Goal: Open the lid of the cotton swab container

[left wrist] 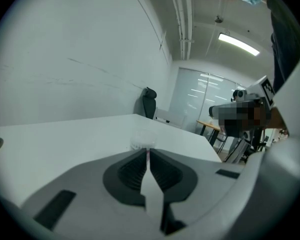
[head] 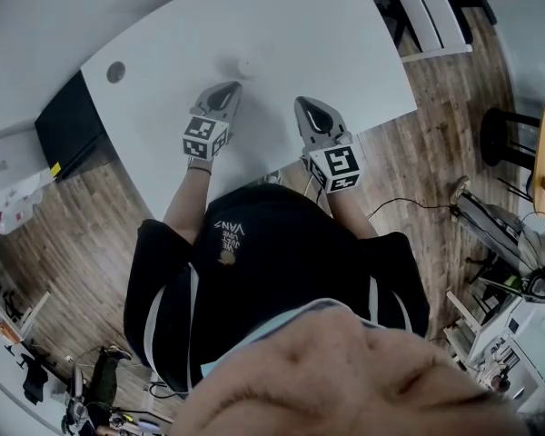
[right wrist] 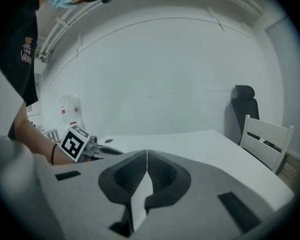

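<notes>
On the white table [head: 300,25], roughly midway between its near and far edges, the cotton swab container [head: 246,66] is seen as a small, pale, see-through round tub; its lid cannot be told apart from its body at this size. The left gripper [head: 226,88] is held just short of it, tips pointed at it, with a narrow strip of bare tabletop between the two. In the left gripper view the container [left wrist: 142,140] is found directly beyond the tips, and the jaws are seen pressed together with nothing between them. The right gripper [head: 308,104] is held beside the left one, over the part of the table closer to its near edge and well apart from the container; its jaws are likewise brought together on nothing in the right gripper view. A round cable hole [head: 115,72] is set near the table's left corner. A white chair [head: 427,12] is placed by the right edge.
</notes>
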### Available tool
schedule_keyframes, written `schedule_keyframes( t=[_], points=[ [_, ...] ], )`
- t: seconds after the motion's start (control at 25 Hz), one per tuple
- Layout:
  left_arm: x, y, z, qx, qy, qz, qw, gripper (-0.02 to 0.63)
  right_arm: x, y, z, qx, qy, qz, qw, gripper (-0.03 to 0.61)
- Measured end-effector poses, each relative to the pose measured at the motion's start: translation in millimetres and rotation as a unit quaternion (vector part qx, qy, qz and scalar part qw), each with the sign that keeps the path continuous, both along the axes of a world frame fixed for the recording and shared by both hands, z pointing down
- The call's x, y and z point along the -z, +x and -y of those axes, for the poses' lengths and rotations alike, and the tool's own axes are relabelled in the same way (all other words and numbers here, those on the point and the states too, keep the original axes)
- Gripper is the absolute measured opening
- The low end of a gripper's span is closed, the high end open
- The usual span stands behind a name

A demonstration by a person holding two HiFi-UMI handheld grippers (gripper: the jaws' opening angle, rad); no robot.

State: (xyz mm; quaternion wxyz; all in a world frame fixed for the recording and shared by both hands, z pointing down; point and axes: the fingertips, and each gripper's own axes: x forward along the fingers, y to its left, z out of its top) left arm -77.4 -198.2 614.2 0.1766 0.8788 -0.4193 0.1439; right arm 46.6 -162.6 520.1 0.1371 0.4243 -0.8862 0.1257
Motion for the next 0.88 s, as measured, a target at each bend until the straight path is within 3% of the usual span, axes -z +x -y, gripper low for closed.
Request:
schedule_keyframes(
  t=[0.68, 0.8, 0.88],
  points=[
    [-14.0, 7.8, 11.3, -0.02, -0.014, 0.025, 0.9994, 0.024, -4.5, 5.2, -4.1, -0.008, -0.011, -0.004, 1.0, 0.012],
    [-19.3, 9.7, 11.5, -0.021, -0.025, 0.023, 0.9992, 0.135, -6.2, 7.4, -2.6, -0.01, -0.011, -0.005, 1.0, 0.012],
    [-21.6, 10.5, 11.2, -0.022, -0.029, 0.022, 0.9991, 0.155, -7.0, 7.3, -2.6, -0.01, -0.011, -0.005, 1.0, 0.013]
  ],
)
